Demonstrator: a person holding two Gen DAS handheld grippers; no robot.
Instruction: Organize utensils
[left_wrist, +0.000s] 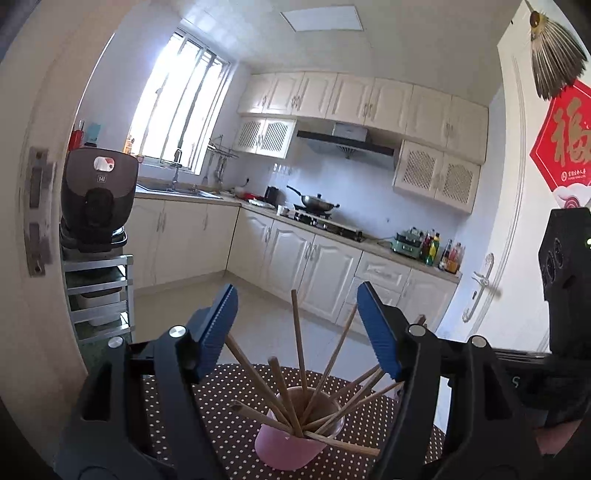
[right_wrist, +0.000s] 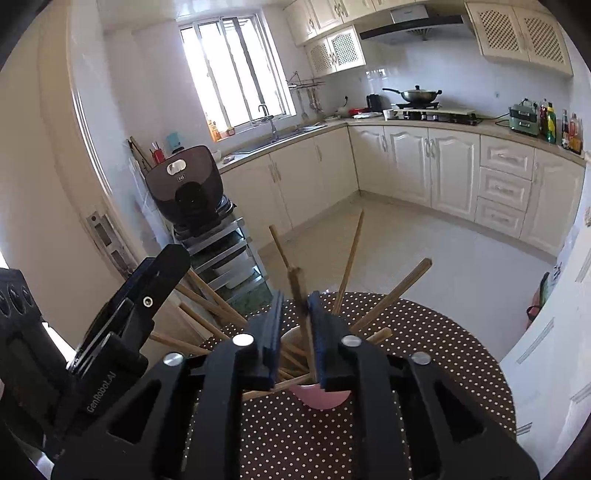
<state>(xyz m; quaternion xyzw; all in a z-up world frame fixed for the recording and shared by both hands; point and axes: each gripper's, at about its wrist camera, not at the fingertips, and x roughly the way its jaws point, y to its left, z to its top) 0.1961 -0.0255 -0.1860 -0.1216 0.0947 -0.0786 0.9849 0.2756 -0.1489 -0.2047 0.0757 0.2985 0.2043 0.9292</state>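
Pink plastic, that is the cup (left_wrist: 295, 448) sitting just ahead of and below my left claw (left_wrist: 299, 328), on a round table (right_wrist: 436, 354) with a brown cloth dotted white. Wooden chopsticks (left_wrist: 300, 354) stand in it and fan out every way, some leaning toward my left pad, some toward my right. My left claw is spread wide, its blue pads (left_wrist: 218, 325) well apart, with nothing pressed between them; the chopstick tips rise in the gap without touching either pad.

My right claw (right_wrist: 295, 332) hangs directly over the same cup, its pads parted only a little. One blurred chopstick (right_wrist: 301, 295) stands in that narrow gap; I cannot tell for certain that the pads press on it. My left claw shows to its left, beside the fanned sticks
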